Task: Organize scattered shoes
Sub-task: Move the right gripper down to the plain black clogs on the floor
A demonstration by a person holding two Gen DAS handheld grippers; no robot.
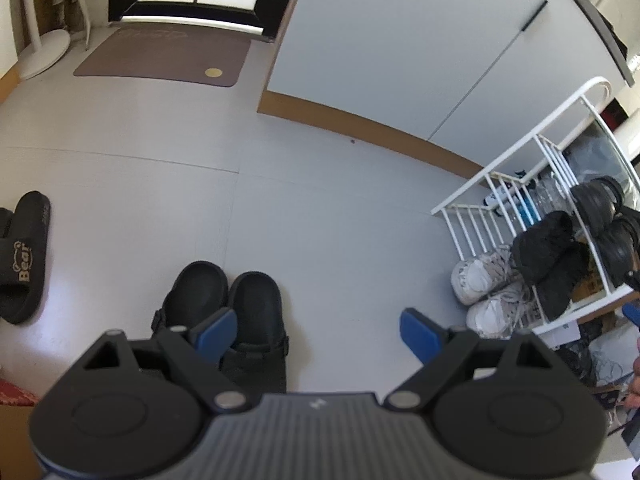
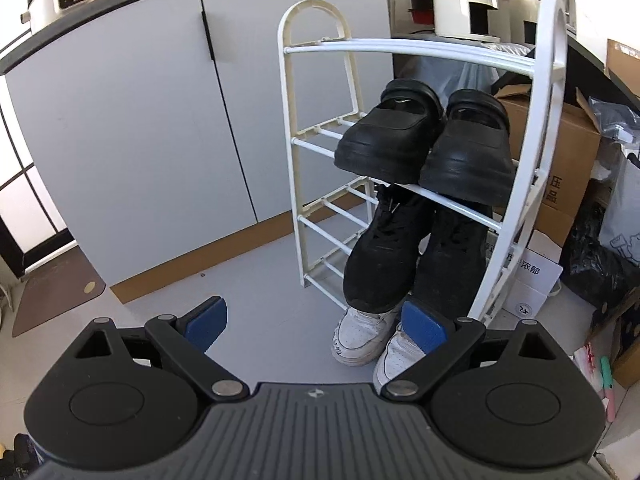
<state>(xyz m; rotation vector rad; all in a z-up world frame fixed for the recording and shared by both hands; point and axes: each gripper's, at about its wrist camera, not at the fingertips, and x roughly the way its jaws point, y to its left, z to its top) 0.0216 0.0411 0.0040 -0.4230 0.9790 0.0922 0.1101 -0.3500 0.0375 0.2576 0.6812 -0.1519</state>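
Black clogs (image 1: 224, 312) on floor; left tongs (image 1: 316, 332) spread, empty.

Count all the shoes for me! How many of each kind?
Black clogs on the rack: 2
Black sneakers: 2
White sneakers: 2
Black clogs on the floor: 2
Black Bear slides: 2, one only partly in view
Total: 10

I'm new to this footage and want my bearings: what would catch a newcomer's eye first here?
The white wire shoe rack beside the grey cupboard stands out: chunky black clogs on its middle shelf, black lace-up sneakers below, white sneakers on the floor under them. In the left wrist view, another black clog pair sits loose on the pale floor ahead of the open left gripper, with a black "Bear" slide sandal far left.
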